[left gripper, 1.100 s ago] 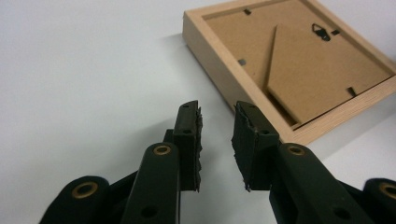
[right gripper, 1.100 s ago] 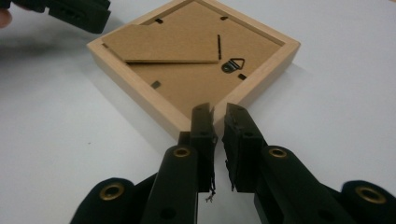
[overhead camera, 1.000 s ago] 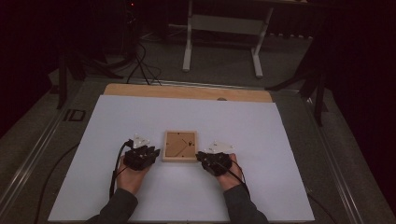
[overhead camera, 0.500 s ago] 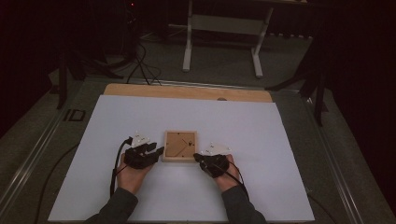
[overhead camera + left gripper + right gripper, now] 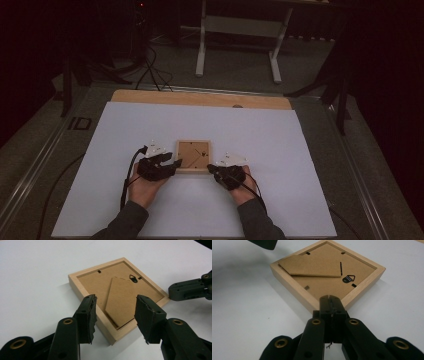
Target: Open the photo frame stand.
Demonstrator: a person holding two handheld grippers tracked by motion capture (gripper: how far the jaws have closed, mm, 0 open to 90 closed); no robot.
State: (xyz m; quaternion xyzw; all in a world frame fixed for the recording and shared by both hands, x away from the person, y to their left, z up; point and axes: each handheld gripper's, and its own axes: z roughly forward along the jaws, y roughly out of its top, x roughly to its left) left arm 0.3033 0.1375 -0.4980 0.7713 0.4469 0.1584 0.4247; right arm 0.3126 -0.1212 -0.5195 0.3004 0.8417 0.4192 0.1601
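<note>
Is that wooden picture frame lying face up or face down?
Face down. The picture frame lies flat on the white table, showing its brown backing board, fold-out stand and hanging hook.

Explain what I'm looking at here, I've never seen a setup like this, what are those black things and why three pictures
Nothing here is a machine working by itself. A person sits at a table covered by a white sheet and holds a hand-worked claw in each hand. The high view looks down from above: the left claw and right claw sit on either side of a small wooden picture frame lying face down, its cardboard back and little hanger up. The other two pictures come from cameras riding on the claws. In the left gripper view, the left claw stands open around the frame's near corner, gripping nothing. In the right gripper view, the right claw is shut, its tip at the frame's corner, holding nothing.
</note>
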